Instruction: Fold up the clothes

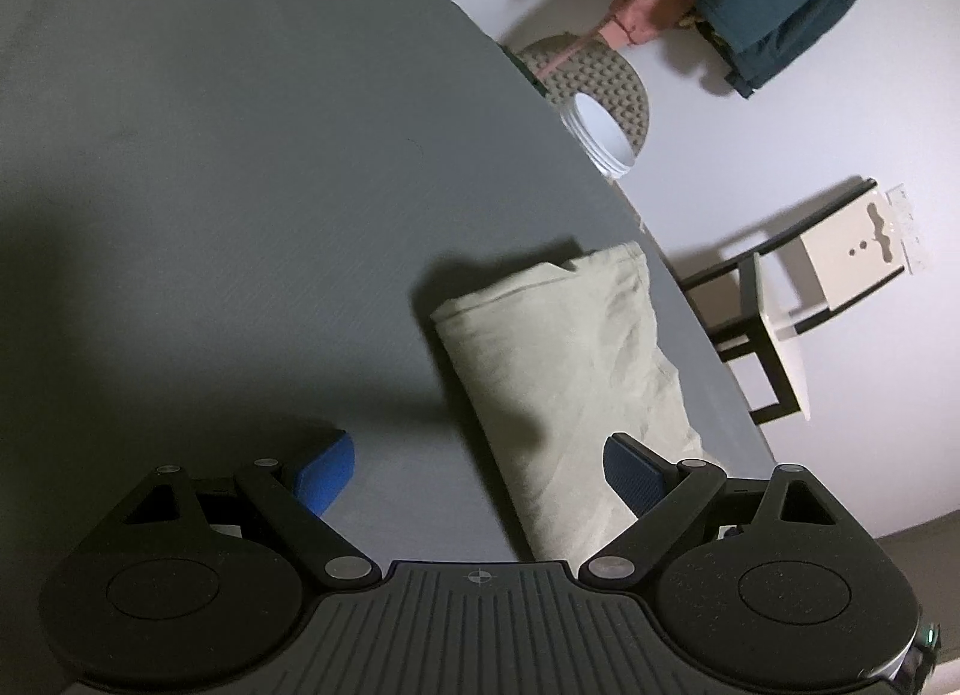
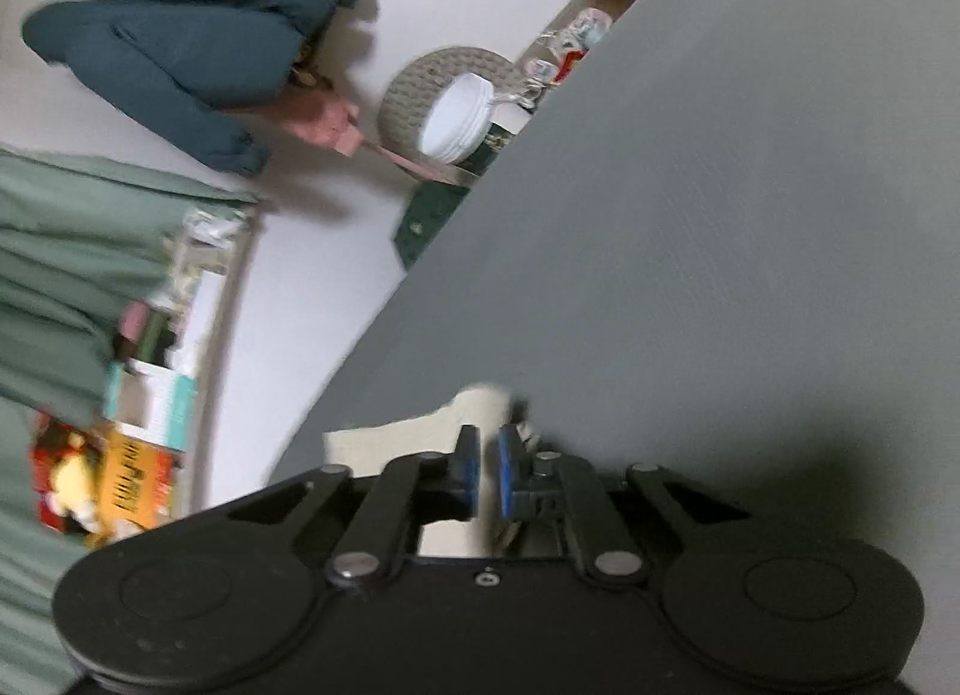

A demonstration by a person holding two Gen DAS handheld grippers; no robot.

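Beige garment (image 1: 570,371), plain grey table (image 1: 240,185)

My left wrist view looks down close over the grey table (image 1: 240,185) toward its far edge; my right wrist view sits lower. Both share the white plates (image 1: 600,131).

One folded cream garment (image 1: 570,371), one stack of white plates (image 1: 600,125), two tongs (image 1: 480,473), one grey table (image 1: 240,155).
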